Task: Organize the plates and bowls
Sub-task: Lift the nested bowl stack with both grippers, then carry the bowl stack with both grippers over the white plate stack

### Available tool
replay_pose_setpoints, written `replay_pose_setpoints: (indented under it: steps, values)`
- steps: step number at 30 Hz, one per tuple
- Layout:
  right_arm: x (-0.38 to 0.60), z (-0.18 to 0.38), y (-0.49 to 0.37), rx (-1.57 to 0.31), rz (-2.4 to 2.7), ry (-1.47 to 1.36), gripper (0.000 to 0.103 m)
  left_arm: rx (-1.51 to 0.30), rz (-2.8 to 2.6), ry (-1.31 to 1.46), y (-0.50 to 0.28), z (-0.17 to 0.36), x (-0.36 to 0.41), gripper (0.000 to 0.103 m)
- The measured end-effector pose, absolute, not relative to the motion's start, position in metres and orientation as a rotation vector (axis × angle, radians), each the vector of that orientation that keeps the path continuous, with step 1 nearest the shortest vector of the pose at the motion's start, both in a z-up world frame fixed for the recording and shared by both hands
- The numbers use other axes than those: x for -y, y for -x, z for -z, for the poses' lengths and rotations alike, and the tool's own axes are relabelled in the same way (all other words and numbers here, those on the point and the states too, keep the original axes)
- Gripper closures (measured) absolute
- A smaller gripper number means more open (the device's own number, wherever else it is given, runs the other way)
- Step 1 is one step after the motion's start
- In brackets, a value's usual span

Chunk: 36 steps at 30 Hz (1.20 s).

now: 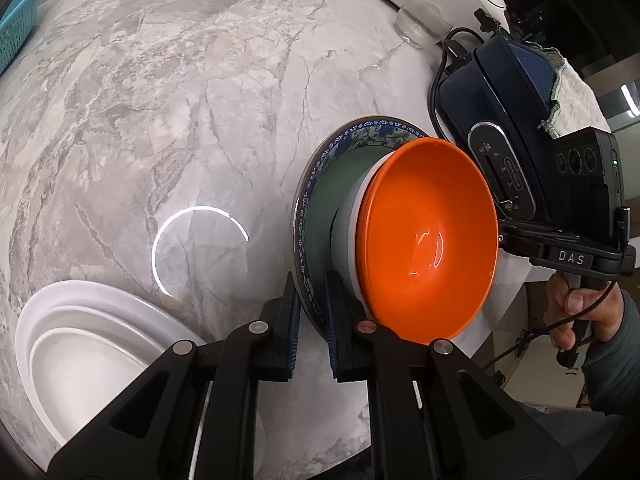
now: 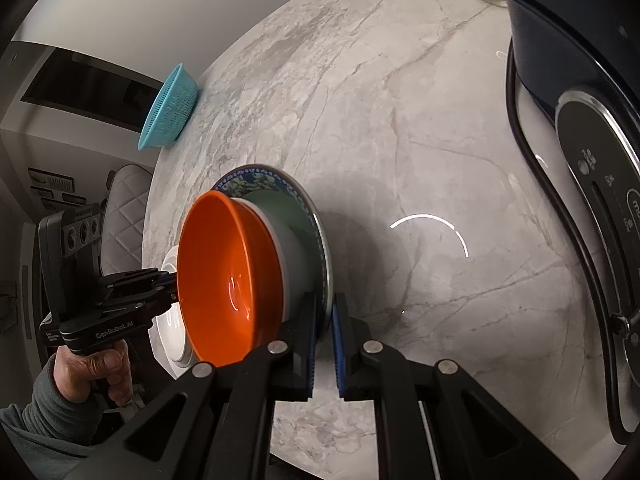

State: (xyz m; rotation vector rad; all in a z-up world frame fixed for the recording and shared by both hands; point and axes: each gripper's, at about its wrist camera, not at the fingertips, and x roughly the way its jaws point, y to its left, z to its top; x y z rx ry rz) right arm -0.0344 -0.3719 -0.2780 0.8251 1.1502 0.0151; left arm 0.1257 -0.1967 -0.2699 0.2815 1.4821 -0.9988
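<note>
1. Left gripper (image 1: 312, 332) — jaws closed on the rim of the patterned plate (image 1: 340, 136), blue pads pressing either face of it.
2. Right gripper (image 2: 325, 340) — likewise clamped on the same plate's rim at the opposite edge; each gripper shows in the other's view, a hand (image 2: 94, 368) on its handle.
3. Patterned plate — blue-and-green border, held between the two grippers above the marble table (image 1: 180, 100).
4. Stack on the plate — green plate (image 1: 324, 216), white bowl (image 1: 348, 236), orange bowl (image 1: 428, 240) on top.
5. White dishes (image 1: 80, 340) — nested, left of the left gripper, on the table.
6. Dark blue appliance (image 1: 508, 120) — beyond the stack, to its right.
7. Teal basket (image 2: 170, 108) — far table edge.
</note>
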Motion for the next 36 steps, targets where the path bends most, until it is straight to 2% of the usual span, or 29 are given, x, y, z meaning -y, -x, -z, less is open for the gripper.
replay_pose_setpoints:
  steps: [8,18,29,36]
  values:
    - [0.354,0.260,0.014,-1.158,-0.081,-0.790,0.093,-1.456,0.922,-0.211,-0.130,0.245,0.154,0.093]
    - [0.295,0.247,-0.026,-1.201,-0.230,-0.709,0.093,-1.447,0.773,-0.088,-0.139,0.226,0.062,0.093]
    - [0.220,0.249,-0.067,-1.284,-0.384,-0.633,0.093,-1.469,0.631,0.018,-0.137,0.226,-0.037,0.093]
    - [0.193,0.257,-0.082,-1.328,-0.417,-0.604,0.093,-1.482,0.588,0.040,-0.140,0.235,-0.066,0.093]
